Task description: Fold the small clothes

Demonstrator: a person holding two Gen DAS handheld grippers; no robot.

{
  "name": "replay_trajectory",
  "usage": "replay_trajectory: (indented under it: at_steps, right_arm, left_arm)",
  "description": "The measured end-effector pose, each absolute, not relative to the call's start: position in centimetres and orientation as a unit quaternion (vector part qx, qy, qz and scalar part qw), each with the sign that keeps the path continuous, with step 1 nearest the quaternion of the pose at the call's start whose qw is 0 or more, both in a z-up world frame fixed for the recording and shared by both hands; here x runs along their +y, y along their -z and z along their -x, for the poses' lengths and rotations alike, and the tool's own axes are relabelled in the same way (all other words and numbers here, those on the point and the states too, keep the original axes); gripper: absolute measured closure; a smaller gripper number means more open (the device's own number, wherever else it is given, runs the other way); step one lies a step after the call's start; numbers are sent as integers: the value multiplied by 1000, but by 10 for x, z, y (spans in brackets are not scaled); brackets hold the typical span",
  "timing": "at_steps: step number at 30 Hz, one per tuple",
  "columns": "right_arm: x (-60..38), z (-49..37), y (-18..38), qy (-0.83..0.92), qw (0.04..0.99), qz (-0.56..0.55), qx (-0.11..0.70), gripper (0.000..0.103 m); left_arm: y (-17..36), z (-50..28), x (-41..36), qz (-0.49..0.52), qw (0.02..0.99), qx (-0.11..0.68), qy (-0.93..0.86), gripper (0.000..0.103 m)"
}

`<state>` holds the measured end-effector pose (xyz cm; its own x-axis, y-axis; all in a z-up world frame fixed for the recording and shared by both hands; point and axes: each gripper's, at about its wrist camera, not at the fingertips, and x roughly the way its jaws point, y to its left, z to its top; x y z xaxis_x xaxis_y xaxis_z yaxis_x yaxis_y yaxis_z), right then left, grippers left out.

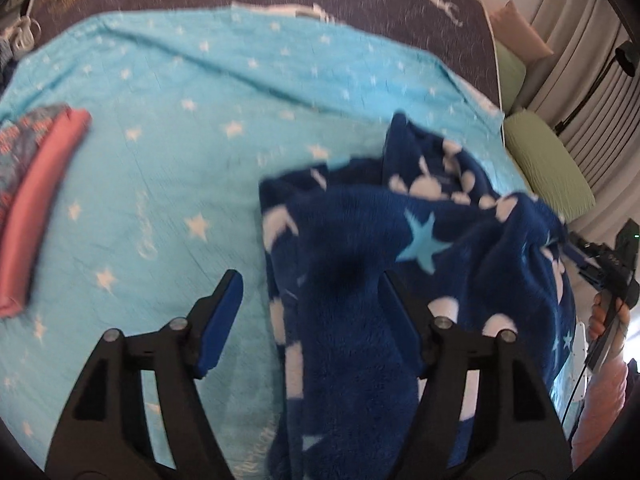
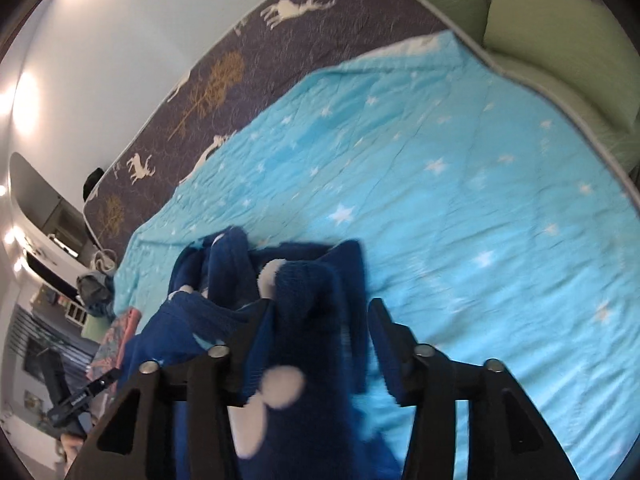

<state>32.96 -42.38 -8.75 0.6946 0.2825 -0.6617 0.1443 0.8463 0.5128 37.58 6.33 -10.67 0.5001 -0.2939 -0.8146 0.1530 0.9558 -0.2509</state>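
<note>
A dark blue fleece garment [image 1: 400, 248] with white shapes and a light blue star lies crumpled on the turquoise star blanket [image 1: 180, 128]. My left gripper [image 1: 308, 284] is open, its jaws wide apart; the garment's edge drapes between them and over the right finger [image 1: 400, 320]. In the right wrist view the same garment [image 2: 288, 320] is bunched between the fingers of my right gripper [image 2: 320, 312], which is open and has cloth draped over its left finger [image 2: 256, 320]. The right gripper also shows at the right edge of the left wrist view [image 1: 600, 264].
A folded pink garment [image 1: 40, 208] lies on a patterned one at the blanket's left edge. A grey deer-print cover [image 2: 224, 68] lies beyond the blanket. Green pillows [image 1: 548, 160] sit along the bed's right side, by curtains.
</note>
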Motion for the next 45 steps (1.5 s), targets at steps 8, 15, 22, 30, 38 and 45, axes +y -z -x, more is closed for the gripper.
replay_trajectory:
  at_steps: [8,15,22,30,38,45]
  right_arm:
    - [-410,-334,82,-69,873,-209,434,46]
    - [-389,-366,92,-68,878,-193,432,46]
    - [-384,-388,94,-60,888,-195,412,100]
    - [-393,-358,26,-70,929,-204,302,102]
    - [-408,-401,64,-68,889,-240,385,89]
    - [-402,-412,104,-106,860,-254,430,50]
  left_arm:
    - [117,-391,55,74,856,493,137,33]
    - [110,-419,58,95,860,479,146,33]
    - [89,-420,50,80,885,429,165,89]
    - [14,-415,56,80,931,309,176,89]
    - [104,-477,44,54,877,456,140,84]
    - [121,-468,53,77,867,470,144,40]
